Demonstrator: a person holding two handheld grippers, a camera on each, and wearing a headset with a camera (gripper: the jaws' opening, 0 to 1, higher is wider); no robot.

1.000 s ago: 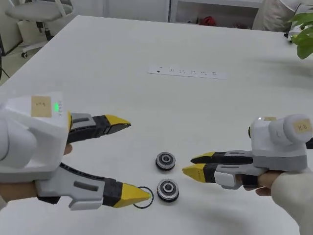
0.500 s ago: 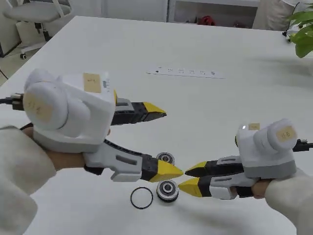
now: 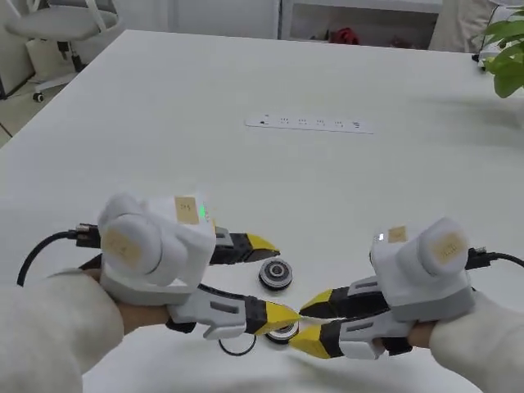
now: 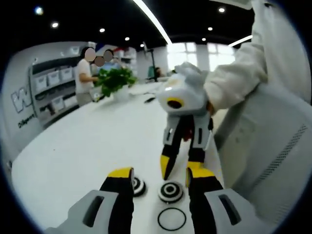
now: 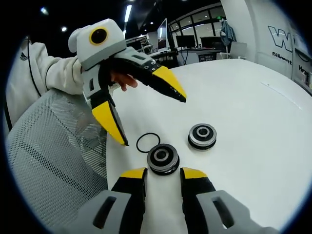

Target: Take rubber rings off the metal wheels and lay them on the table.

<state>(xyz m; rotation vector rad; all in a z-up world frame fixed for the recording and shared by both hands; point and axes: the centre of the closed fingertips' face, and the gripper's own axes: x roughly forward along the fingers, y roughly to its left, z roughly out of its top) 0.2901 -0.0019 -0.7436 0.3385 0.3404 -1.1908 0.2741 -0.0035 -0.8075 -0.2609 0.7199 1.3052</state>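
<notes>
Two metal wheels lie on the white table (image 3: 327, 188): a far wheel (image 3: 276, 274) and a near wheel (image 3: 283, 332), which the jaws partly hide. A loose black rubber ring (image 3: 236, 348) lies flat just left of the near wheel. My left gripper (image 3: 281, 278) is open wide, one jaw beyond the far wheel, the other above the near one. My right gripper (image 3: 306, 322) comes in from the right, open, its tips just short of the near wheel (image 5: 163, 159). The right gripper view has the far wheel (image 5: 202, 136) and the ring (image 5: 148, 142). Nothing is held.
A white power strip (image 3: 309, 124) lies across the middle of the table. A green plant (image 3: 509, 57) stands at the far right corner, and an office chair (image 3: 61, 20) stands off the far left. A person (image 4: 87, 73) stands by shelves in the background.
My left gripper has swung in from the left and now spans the two wheels. My right gripper has moved nearer and lower toward the near wheel. The ring and wheels stay put.
</notes>
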